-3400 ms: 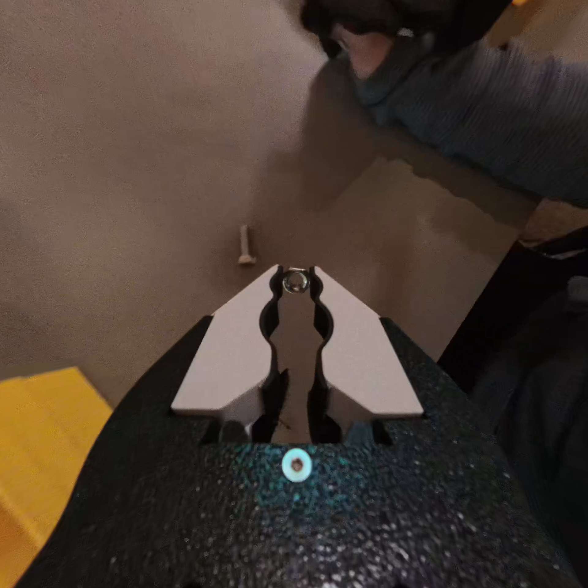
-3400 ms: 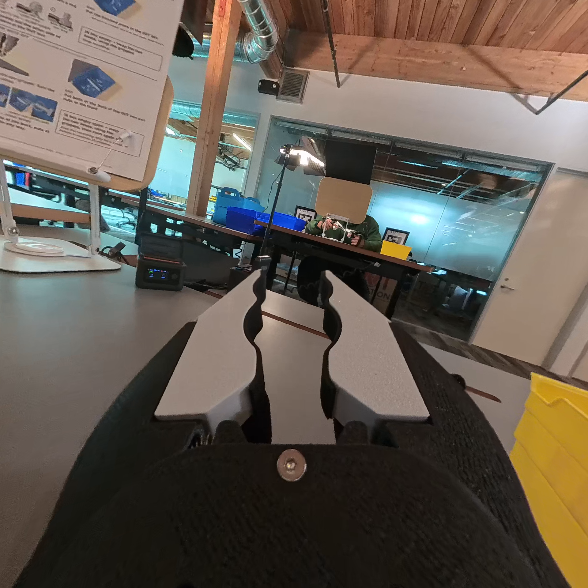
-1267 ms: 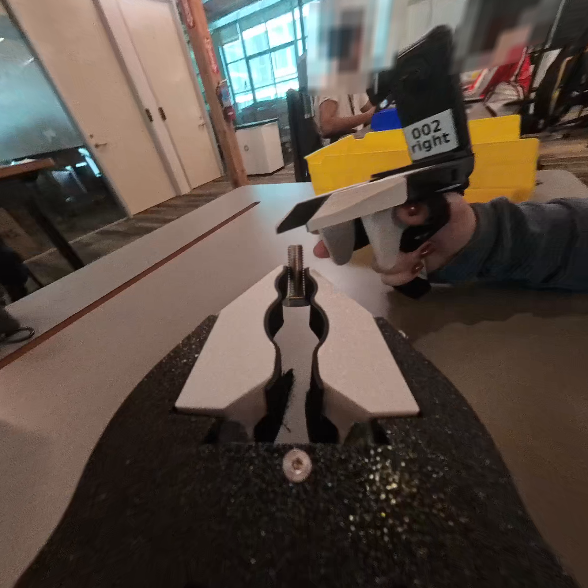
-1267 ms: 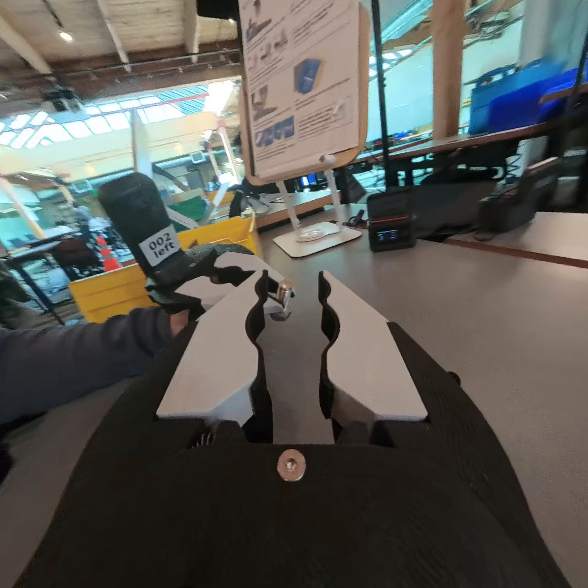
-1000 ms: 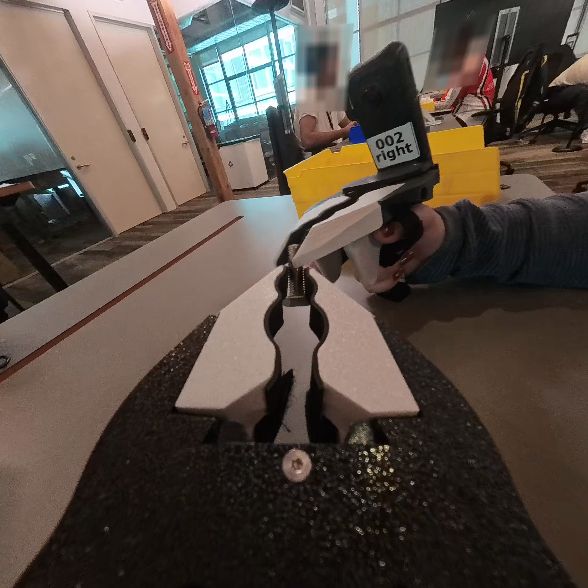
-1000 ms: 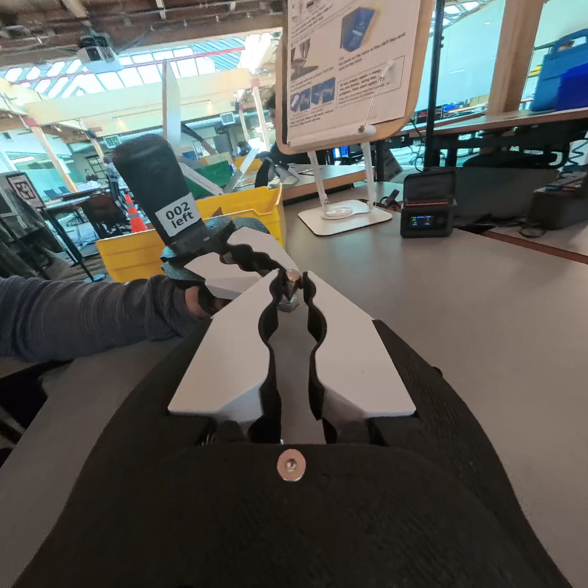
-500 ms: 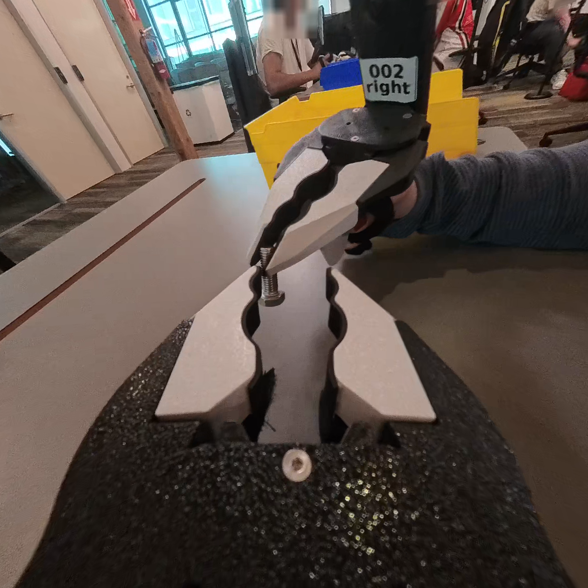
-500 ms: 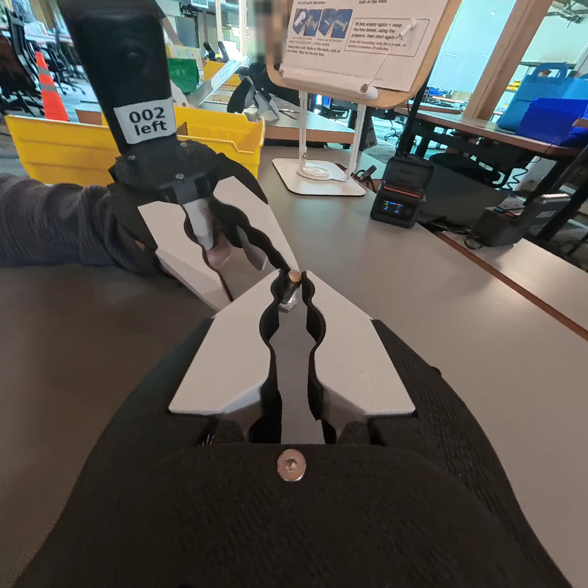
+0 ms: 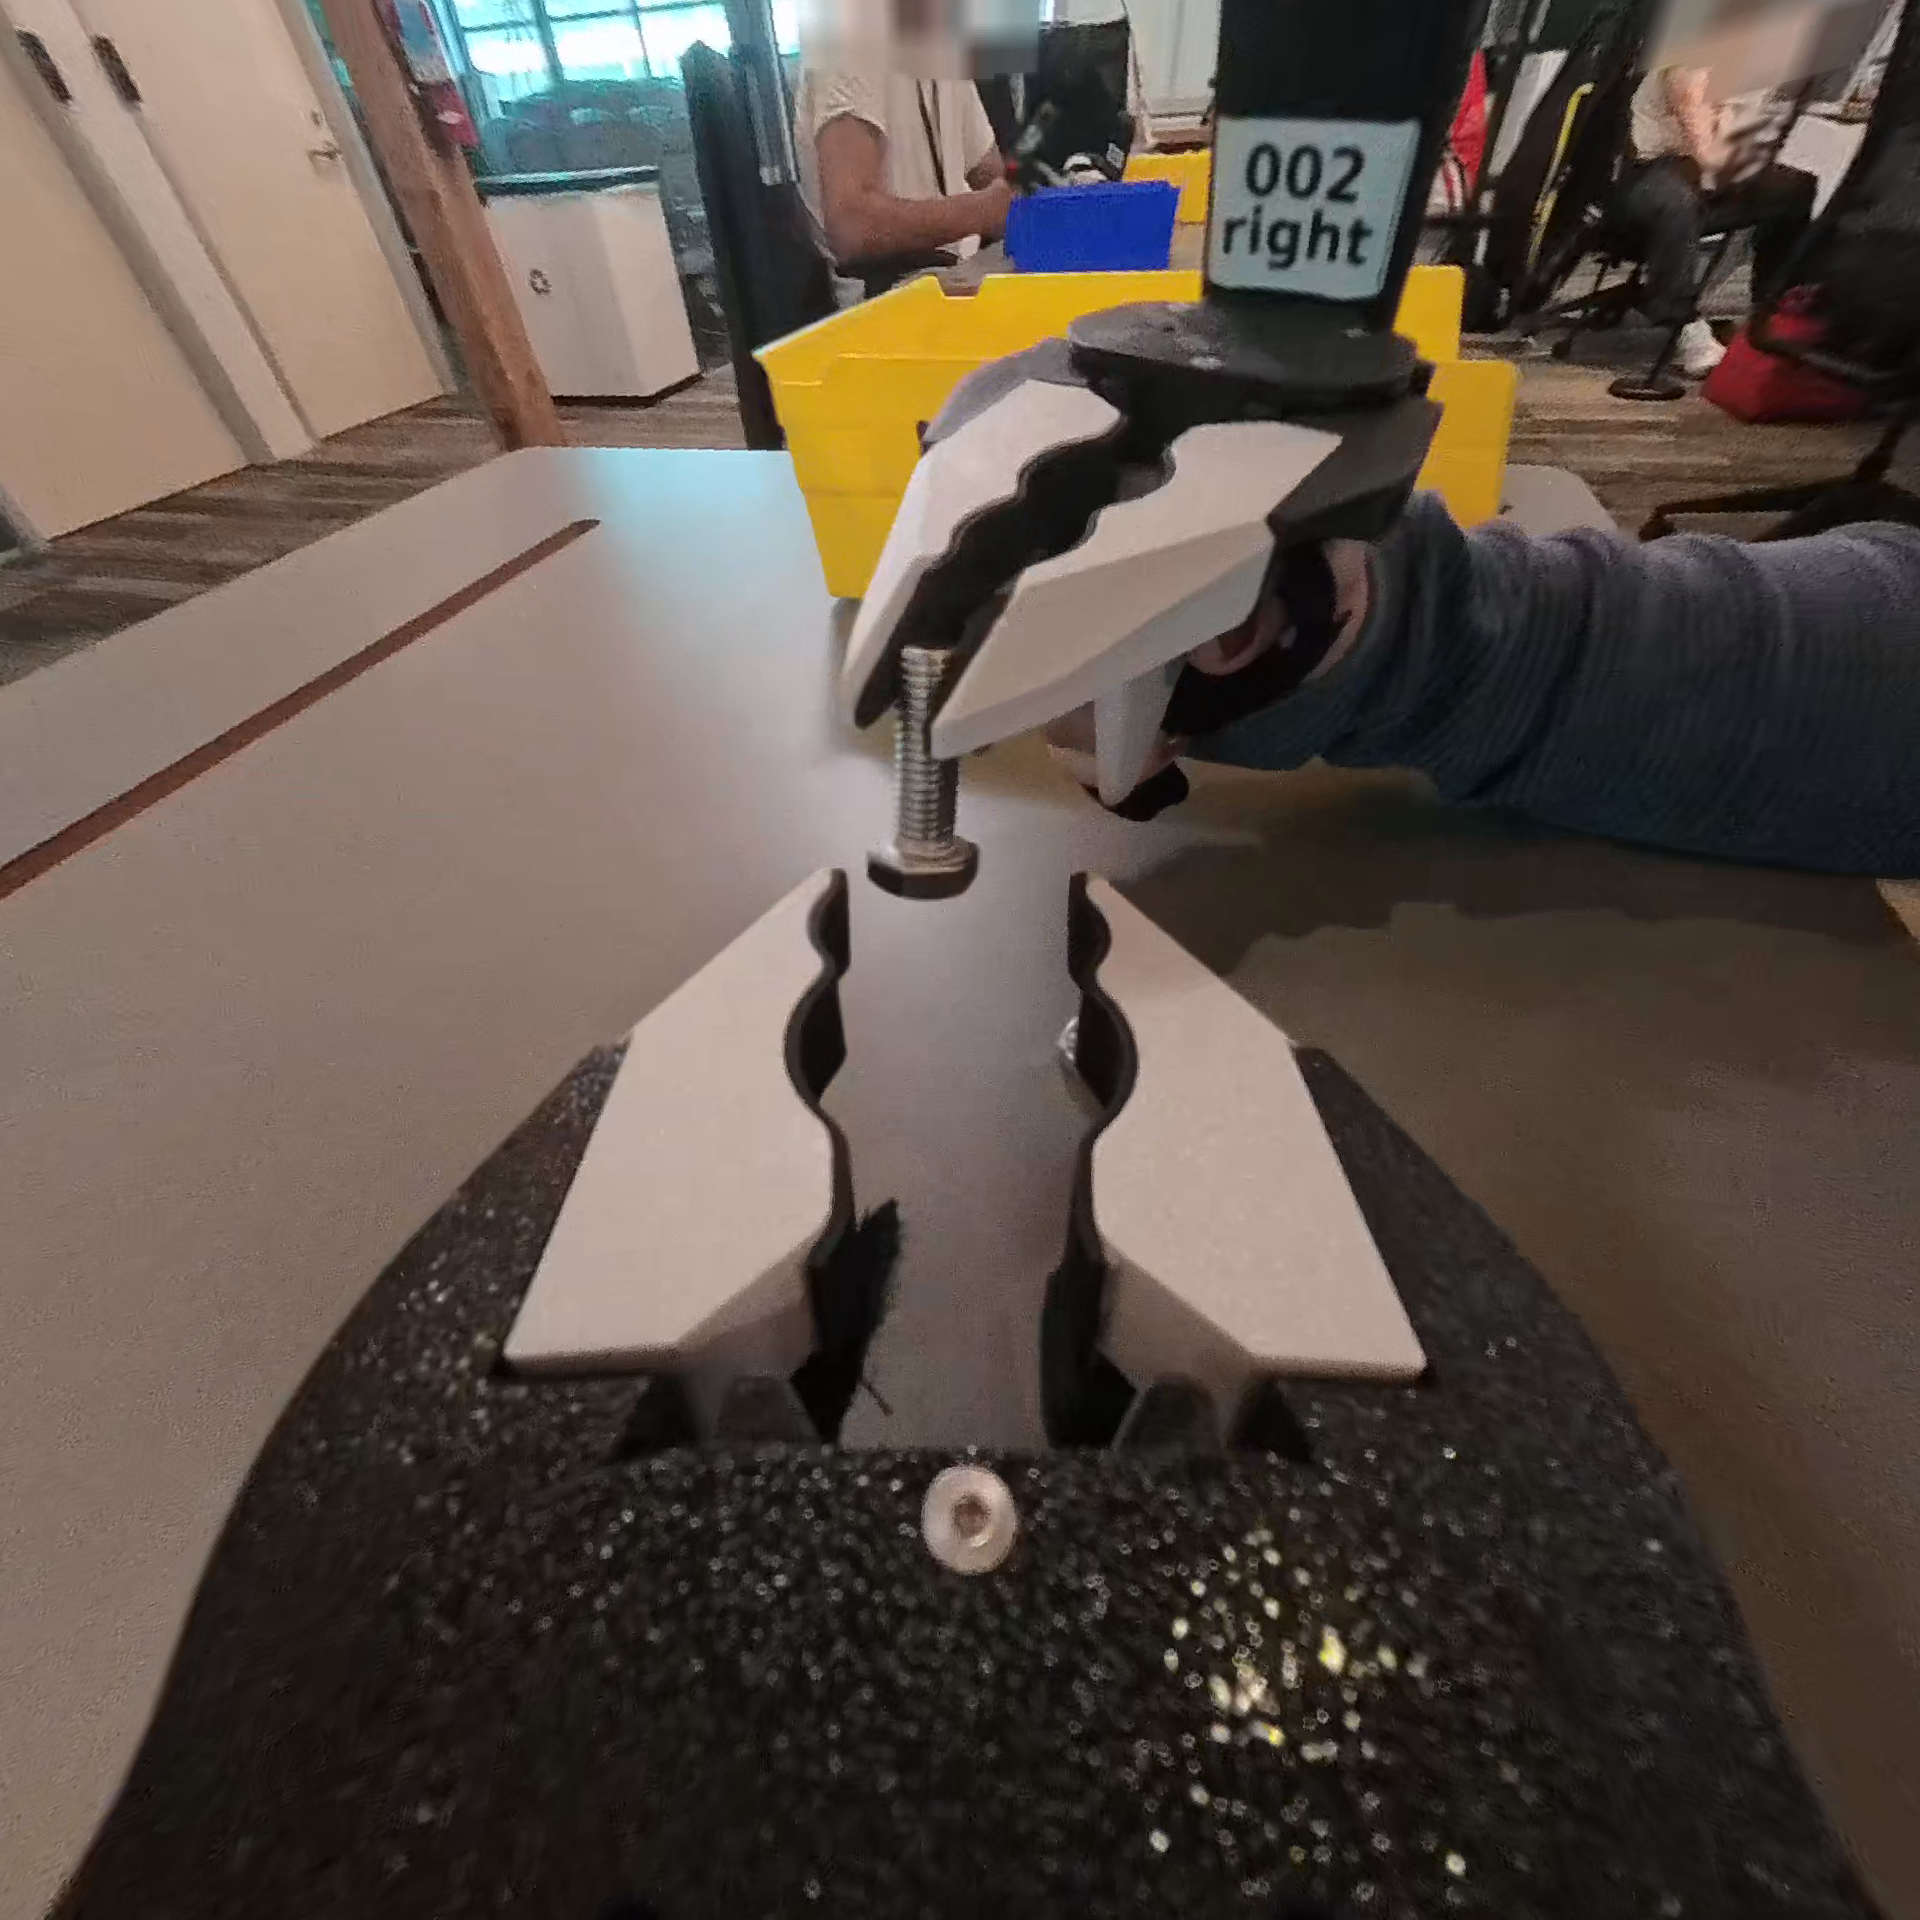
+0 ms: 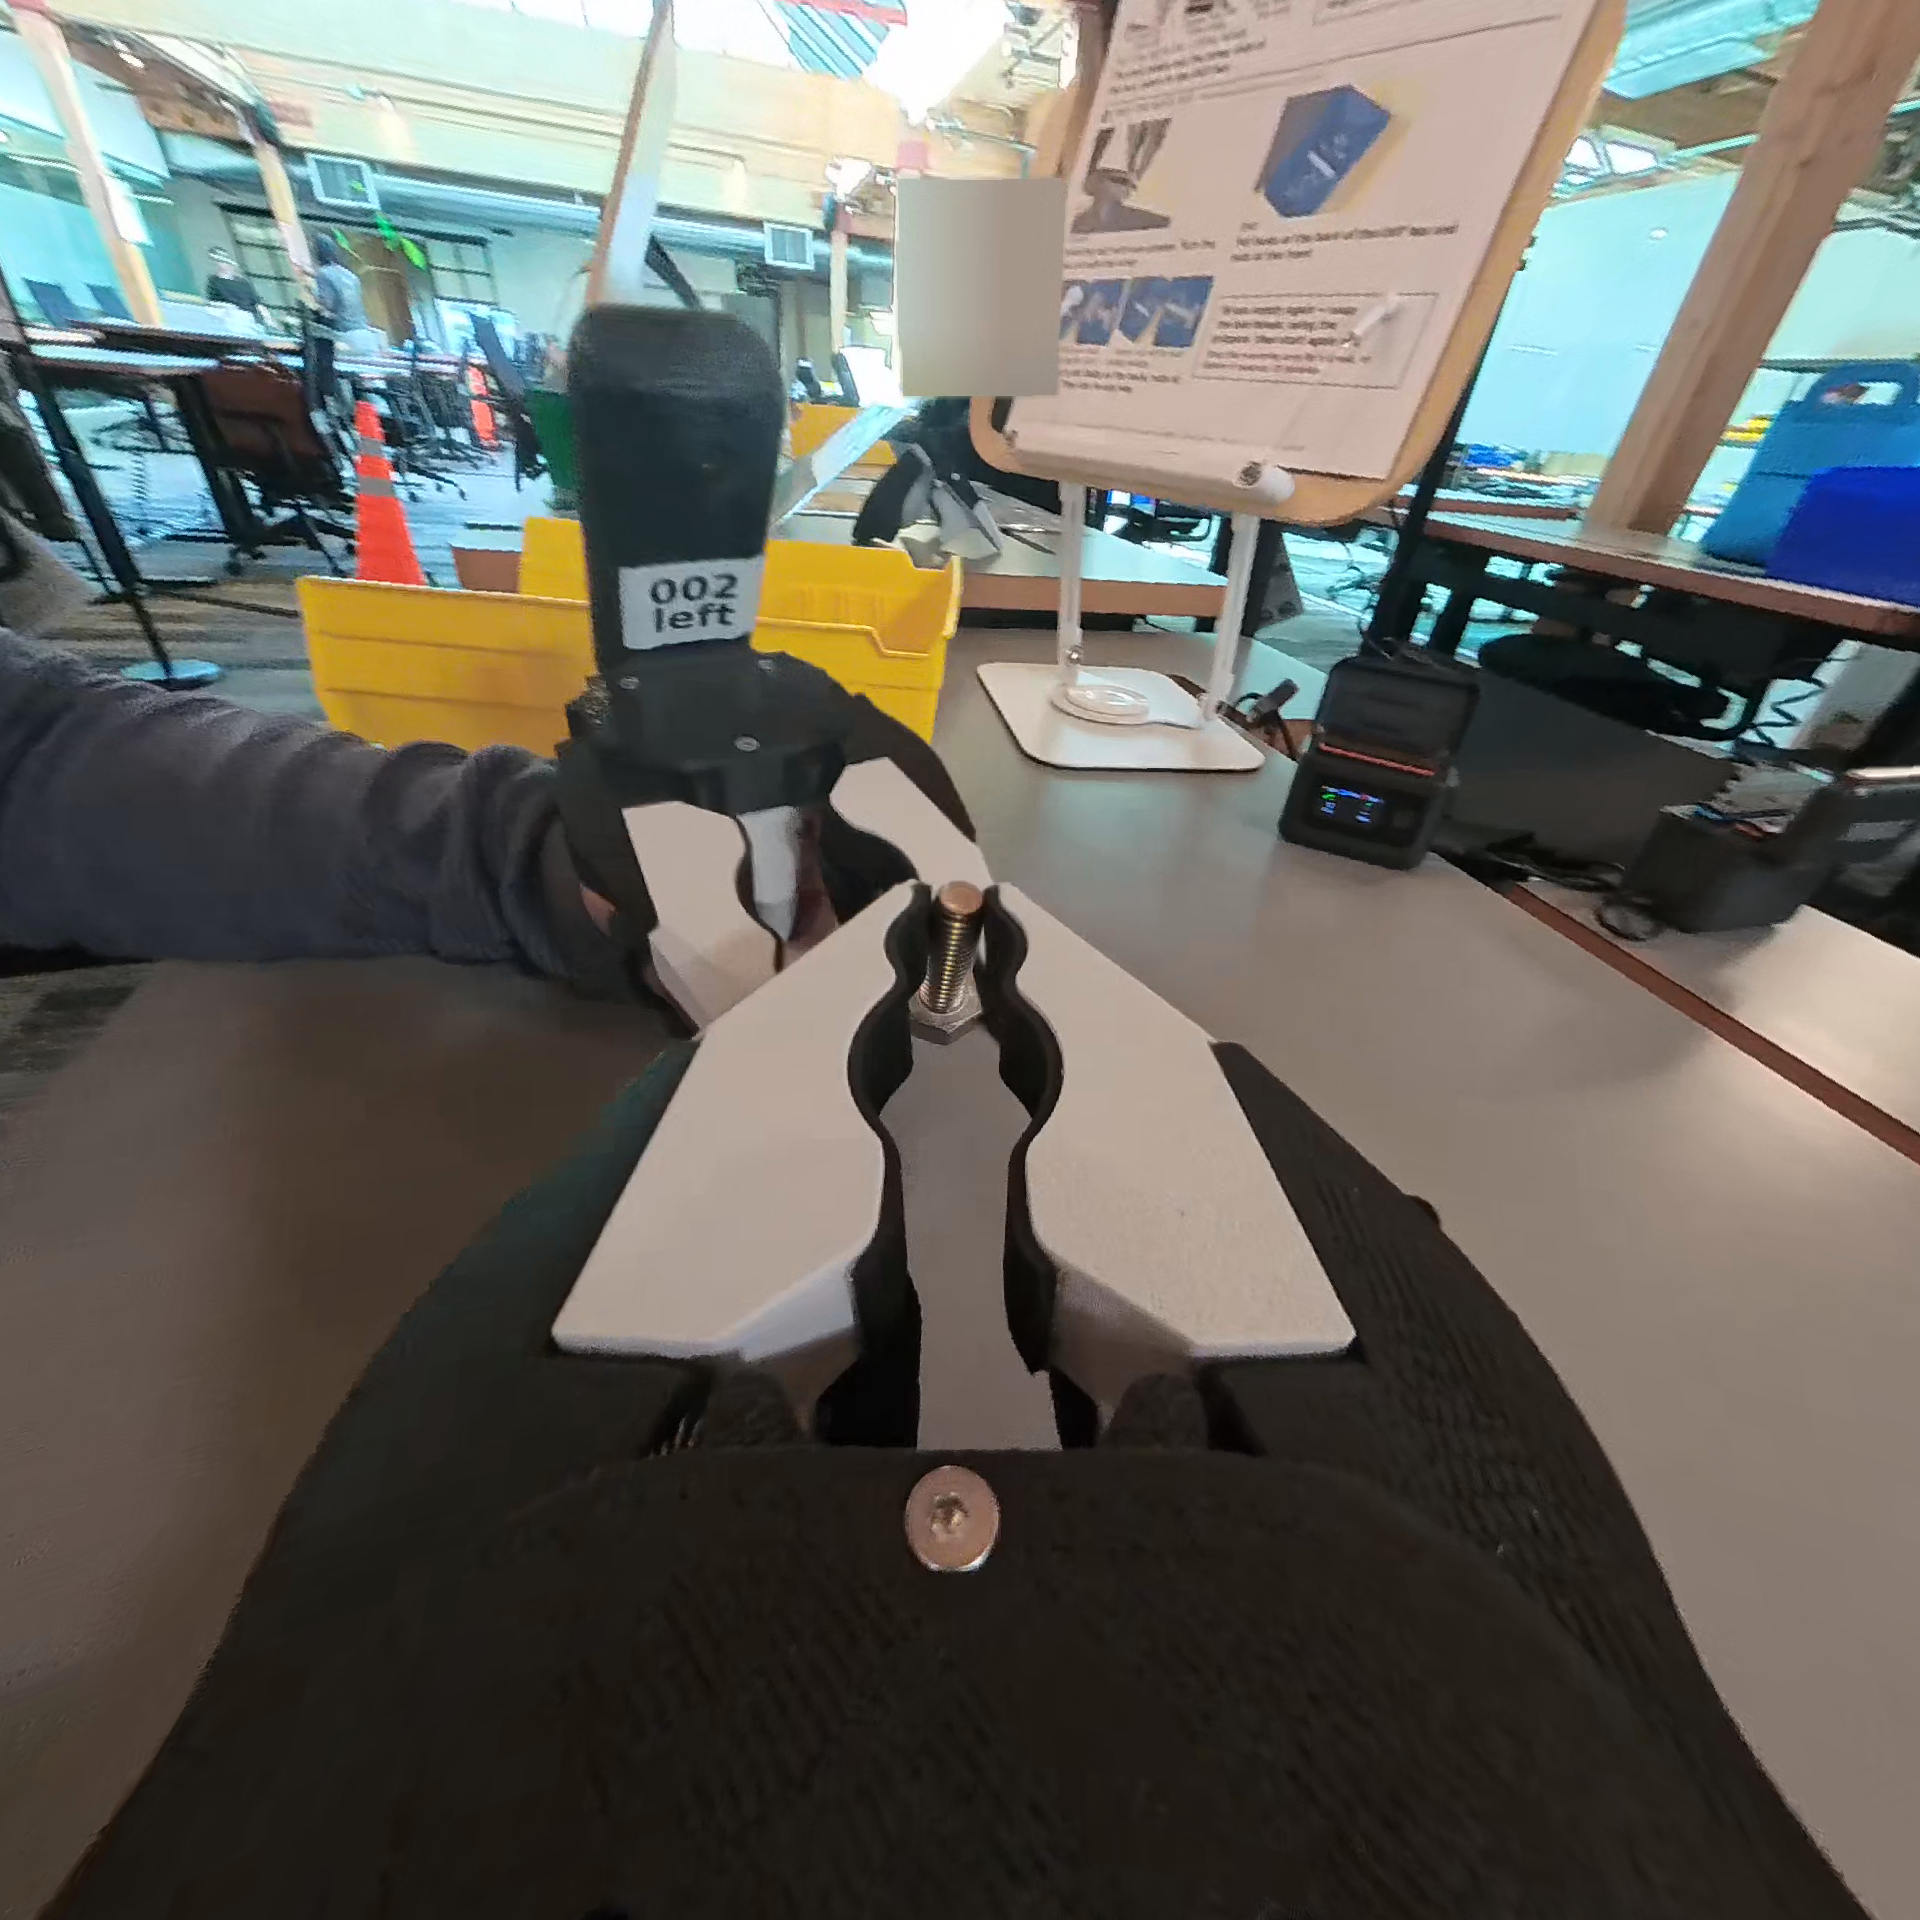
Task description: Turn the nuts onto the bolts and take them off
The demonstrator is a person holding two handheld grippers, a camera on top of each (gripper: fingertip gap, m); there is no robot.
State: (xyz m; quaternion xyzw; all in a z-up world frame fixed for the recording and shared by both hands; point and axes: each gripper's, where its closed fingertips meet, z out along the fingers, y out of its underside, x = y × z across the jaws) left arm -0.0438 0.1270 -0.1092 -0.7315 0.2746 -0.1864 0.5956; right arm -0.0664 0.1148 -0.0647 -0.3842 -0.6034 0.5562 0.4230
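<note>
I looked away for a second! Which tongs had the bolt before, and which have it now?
The left tongs held the bolt by its head; they have opened and let go. The right tongs came in, shut on its threaded end and now hold it alone, head down. The yellow bin stayed put.

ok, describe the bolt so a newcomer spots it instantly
Find the grey table with yellow bins behind. Above it, the right gripper pinches a threaded steel bolt, upright, hex head down. It's the only hardware off the table, unlike the small metal piece lying below.
</note>
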